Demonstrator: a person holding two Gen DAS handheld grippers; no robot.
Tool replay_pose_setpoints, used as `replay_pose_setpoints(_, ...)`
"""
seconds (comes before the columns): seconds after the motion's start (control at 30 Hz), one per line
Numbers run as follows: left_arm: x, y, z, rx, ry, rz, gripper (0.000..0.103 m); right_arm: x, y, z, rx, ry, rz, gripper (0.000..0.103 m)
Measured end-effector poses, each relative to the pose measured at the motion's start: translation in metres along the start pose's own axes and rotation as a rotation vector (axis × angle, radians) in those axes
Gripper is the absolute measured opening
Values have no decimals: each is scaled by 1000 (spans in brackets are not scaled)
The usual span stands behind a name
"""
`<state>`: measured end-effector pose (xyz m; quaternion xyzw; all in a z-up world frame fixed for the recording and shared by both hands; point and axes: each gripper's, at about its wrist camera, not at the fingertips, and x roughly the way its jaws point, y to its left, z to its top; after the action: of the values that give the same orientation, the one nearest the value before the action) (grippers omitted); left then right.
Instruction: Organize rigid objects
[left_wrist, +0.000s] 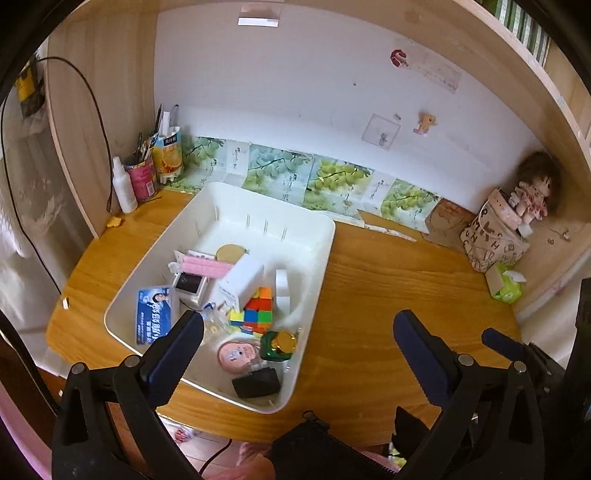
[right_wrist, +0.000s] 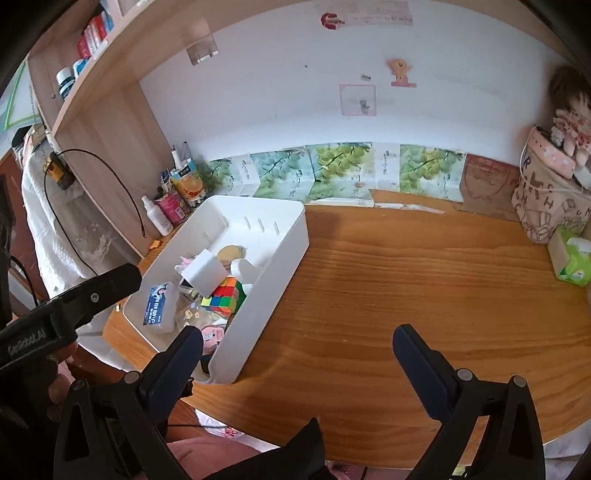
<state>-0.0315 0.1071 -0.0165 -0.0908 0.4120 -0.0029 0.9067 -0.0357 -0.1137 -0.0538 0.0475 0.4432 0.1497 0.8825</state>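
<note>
Both my grippers hang over the near edge of the wooden surface with nothing in them. The left gripper has its jaws spread wide above the near end of the white bin, and the right gripper stands just as wide over bare wood beside the bin's right wall.

The task's things all lie inside the bin, crowded toward its near half: a colour cube in the middle with a white box leaning on it, a blue-printed packet to the left, a small green bottle with a gold cap, a pink round case and a black block at the near wall. No loose item shows on the open wood to the right.

I judge the gathering is done, or nearly so (nothing I can see waits outside the bin), and I am between steps. If more tidying is wanted, the next move is inside the bin: I would lower the left gripper onto one piece, most likely the bottle or the cube, keeping the jaws clear of the leaning box. Those pieces sit tight together, so a careless close could catch two at once.
</note>
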Motion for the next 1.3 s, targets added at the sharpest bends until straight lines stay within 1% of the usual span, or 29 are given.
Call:
replay_pose_setpoints(0.07,2,5,-2,20,14,19,102,5,5,-1,17,12,-9,103)
replay_pose_setpoints(0.17,6,17,-8,25,38,58,102,11,18,-5,9,29,-14,103)
replay_pose_setpoints(0.23,7,27,-12,17,44,64,102,13,29,-9,-15,25,-30,103)
replay_pose_setpoints(0.3,7,32,-11,20,42,62,102,15,35,-11,-14,25,-38,103)
replay_pose_setpoints(0.4,5,37,-8,44,20,45,102,19,44,-15,-18,27,-52,103)
replay_pose_setpoints(0.6,15,44,-3,84,33,-4,102,24,53,-21,5,15,-93,103)
replay_pose_setpoints(0.8,25,51,1,98,76,-31,102,21,59,-22,31,0,-135,103)
replay_pose_setpoints(0.97,29,48,1,122,88,-61,102,22,64,-29,42,21,-164,103)
replay_pose_setpoints(1.13,35,46,0,139,115,-77,102,23,57,-32,86,49,-186,103)
replay_pose_setpoints(1.3,36,49,-2,133,124,-84,102,28,64,-36,65,74,-187,103)
